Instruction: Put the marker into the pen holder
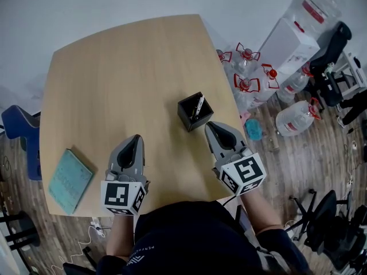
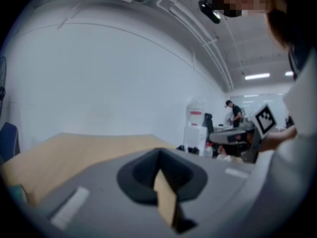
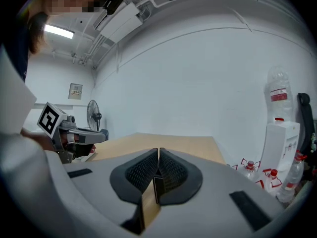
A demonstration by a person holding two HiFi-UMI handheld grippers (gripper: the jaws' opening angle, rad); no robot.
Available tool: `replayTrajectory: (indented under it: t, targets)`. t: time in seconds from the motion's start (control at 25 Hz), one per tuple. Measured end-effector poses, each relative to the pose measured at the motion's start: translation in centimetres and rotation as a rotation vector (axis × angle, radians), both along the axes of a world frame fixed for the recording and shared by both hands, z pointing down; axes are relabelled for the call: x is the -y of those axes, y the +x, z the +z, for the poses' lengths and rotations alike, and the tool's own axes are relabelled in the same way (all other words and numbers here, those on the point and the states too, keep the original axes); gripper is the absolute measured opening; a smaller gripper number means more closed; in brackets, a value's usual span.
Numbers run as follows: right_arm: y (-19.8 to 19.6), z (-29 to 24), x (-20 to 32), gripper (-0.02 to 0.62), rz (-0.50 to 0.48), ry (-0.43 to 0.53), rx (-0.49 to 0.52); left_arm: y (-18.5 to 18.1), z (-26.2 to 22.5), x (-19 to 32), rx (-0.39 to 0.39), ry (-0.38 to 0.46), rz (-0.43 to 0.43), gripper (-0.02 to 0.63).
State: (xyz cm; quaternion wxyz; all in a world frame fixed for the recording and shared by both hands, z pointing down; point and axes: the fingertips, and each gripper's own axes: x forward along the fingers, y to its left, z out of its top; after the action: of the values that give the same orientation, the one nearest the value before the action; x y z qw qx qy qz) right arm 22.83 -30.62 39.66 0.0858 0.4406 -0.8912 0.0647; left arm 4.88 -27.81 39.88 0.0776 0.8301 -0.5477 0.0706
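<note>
A black square pen holder point(image 1: 194, 112) stands on the wooden table point(image 1: 126, 67) toward its right side. A white marker point(image 1: 199, 104) leans inside it. My right gripper point(image 1: 210, 126) hovers just in front of the holder, jaws shut and empty, a short way from its near corner. My left gripper point(image 1: 137, 138) is further left over bare table, also shut with nothing held. In the left gripper view the jaws point(image 2: 159, 156) meet over the tabletop. In the right gripper view the ribbed pads point(image 3: 171, 170) are pressed together; the holder is hidden below them.
A teal notebook point(image 1: 70, 180) lies at the table's near left corner. Beside the right edge, several water bottles point(image 1: 248, 67) and a white dispenser point(image 1: 289, 42) stand on the floor. A blue chair point(image 1: 20, 128) is at the left, office chairs point(image 1: 330, 222) at the right.
</note>
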Motion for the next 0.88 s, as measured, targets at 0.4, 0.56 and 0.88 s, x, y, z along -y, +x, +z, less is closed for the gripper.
replayTrajectory:
  t: [0.4,0.56,0.88]
  targets:
    - [0.2,-0.6,-0.9,0.0,0.016,0.003,0.006,-0.3,-0.6,-0.6,0.01,0.017,-0.004,0.003]
    - [0.5,-0.3,-1.1,0.0,0.03,-0.014,0.008,-0.4,-0.7,-0.8,0.015,0.018,-0.001,0.003]
    - [0.8,-0.3,-1.3,-0.002,0.046,-0.017,0.009,0.0,-0.9,-0.8,0.019,0.024,0.013,0.003]
